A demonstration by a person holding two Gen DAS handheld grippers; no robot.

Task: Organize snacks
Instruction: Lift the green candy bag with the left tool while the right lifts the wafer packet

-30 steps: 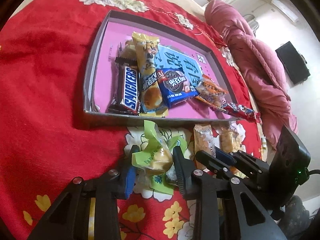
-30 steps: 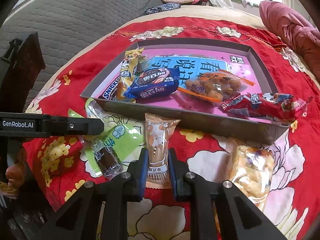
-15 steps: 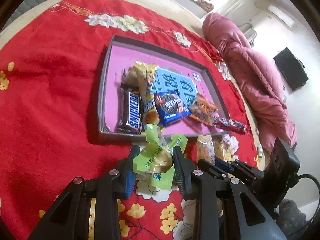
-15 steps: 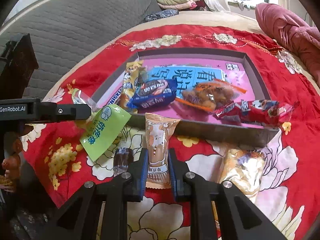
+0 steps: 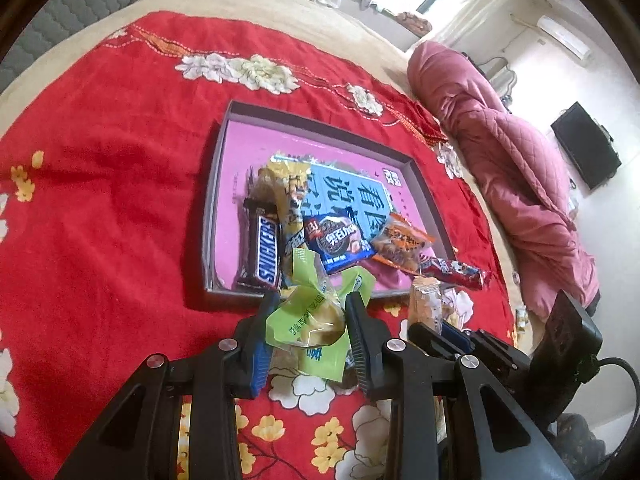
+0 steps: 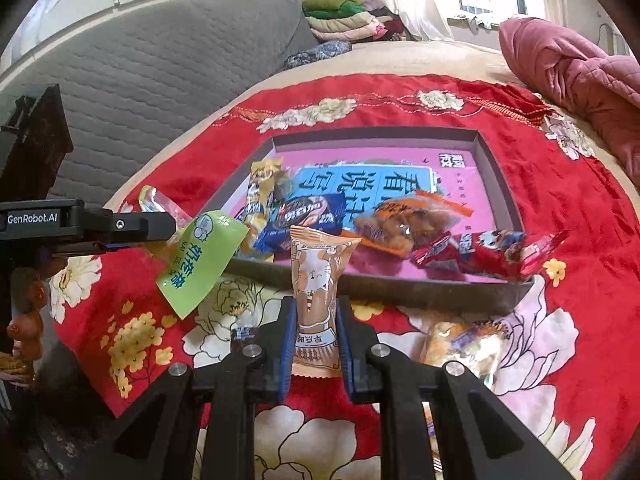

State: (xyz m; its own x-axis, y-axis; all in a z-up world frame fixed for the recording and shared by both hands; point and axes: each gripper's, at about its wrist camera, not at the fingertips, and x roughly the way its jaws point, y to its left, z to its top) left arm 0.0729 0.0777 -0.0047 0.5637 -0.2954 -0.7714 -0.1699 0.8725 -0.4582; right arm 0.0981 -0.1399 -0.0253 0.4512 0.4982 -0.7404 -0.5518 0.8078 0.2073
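Observation:
A shallow grey tray (image 5: pixel 216 184) with a pink floor lies on the red flowered cloth. In it are a Snickers bar (image 5: pixel 264 248), a blue biscuit packet (image 5: pixel 336 240) and an orange snack bag (image 5: pixel 400 244). A red packet (image 5: pixel 456 272) hangs over the tray's near rim. My left gripper (image 5: pixel 314 312) is shut on a green-wrapped pastry (image 5: pixel 308 320), held in the air before the tray's near edge. My right gripper (image 6: pixel 316 312) is shut on a beige packet with a cat drawing (image 6: pixel 320 272), upright and just short of the tray's front wall (image 6: pixel 400 292). The green packet (image 6: pixel 200 256) also dangles at the left of the right wrist view.
A clear packet of yellow pastry (image 6: pixel 460 344) lies on the cloth to the right of my right gripper. A pink quilt (image 5: pixel 500 152) is heaped beyond the tray on the right. A grey quilted headboard (image 6: pixel 160 52) rises on the left.
Both grippers have risen with their packets still held. The green packet has come up off the cloth, and the tray now looks smaller and farther away.

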